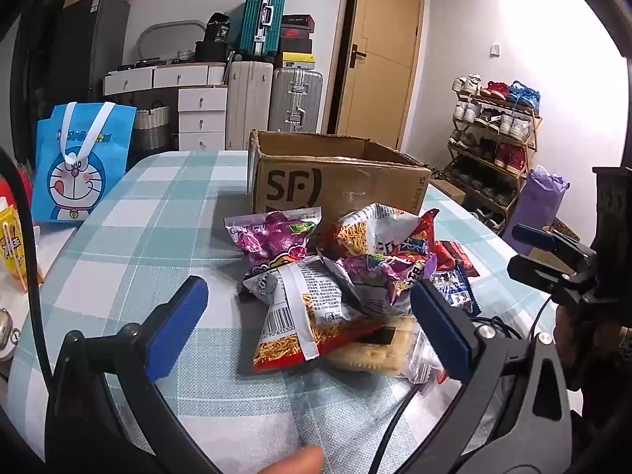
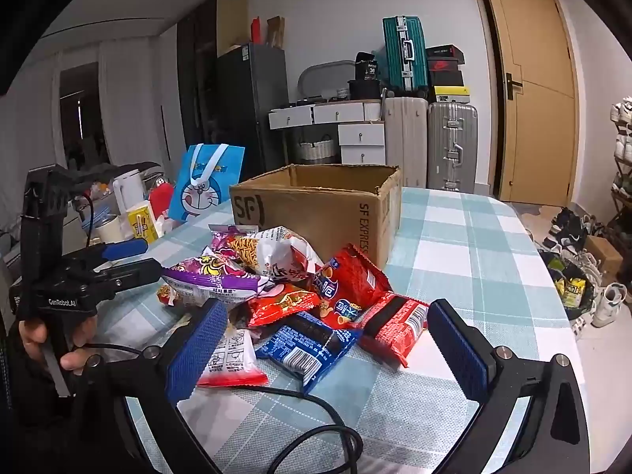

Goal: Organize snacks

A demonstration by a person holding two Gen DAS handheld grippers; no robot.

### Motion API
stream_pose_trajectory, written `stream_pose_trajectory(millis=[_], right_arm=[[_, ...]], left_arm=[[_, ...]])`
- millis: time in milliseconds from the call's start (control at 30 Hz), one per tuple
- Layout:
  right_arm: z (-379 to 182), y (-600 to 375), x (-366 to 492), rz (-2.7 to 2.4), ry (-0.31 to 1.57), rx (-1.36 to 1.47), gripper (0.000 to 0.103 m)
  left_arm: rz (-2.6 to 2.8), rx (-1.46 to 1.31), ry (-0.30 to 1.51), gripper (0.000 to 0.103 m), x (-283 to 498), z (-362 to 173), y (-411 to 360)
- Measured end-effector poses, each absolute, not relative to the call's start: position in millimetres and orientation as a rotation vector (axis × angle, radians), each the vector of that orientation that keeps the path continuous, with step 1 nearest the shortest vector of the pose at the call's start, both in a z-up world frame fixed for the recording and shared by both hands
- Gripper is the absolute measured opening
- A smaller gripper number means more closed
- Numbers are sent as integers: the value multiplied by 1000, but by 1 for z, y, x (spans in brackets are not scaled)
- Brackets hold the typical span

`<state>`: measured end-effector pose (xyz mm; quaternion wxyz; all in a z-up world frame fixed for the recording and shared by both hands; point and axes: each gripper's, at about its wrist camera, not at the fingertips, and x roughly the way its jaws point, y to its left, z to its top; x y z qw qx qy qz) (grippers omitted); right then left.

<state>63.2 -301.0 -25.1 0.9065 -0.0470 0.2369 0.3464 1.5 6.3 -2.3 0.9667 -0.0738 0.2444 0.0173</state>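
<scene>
A heap of snack packets [image 1: 339,276] lies on the checked tablecloth [image 1: 150,245], just in front of an open cardboard box [image 1: 335,181] printed SF. My left gripper [image 1: 312,328] hovers open over the near side of the heap, its blue pads [image 1: 177,328] apart either side of a noodle-snack packet [image 1: 296,328] without touching it. In the right wrist view the same heap [image 2: 300,296] sits before the box [image 2: 316,205]. My right gripper [image 2: 328,347] is open above a blue packet [image 2: 308,347] and a red packet [image 2: 395,324], holding nothing.
A blue cartoon gift bag [image 1: 83,166] stands at the table's left with a yellow carton [image 2: 140,221] and kettle [image 2: 128,189] nearby. A black cable [image 2: 308,426] trails across the near tablecloth. Suitcases [image 2: 450,146], drawers and a shoe rack [image 1: 497,146] stand beyond the table.
</scene>
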Motion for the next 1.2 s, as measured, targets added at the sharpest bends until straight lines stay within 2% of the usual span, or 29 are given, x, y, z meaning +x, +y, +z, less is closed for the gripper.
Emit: stream_pose_trajectory(millis=[1200], right_arm=[[-27, -305, 68, 704, 501, -79, 103]], left_arm=[[34, -151, 498, 102, 2, -2, 8]])
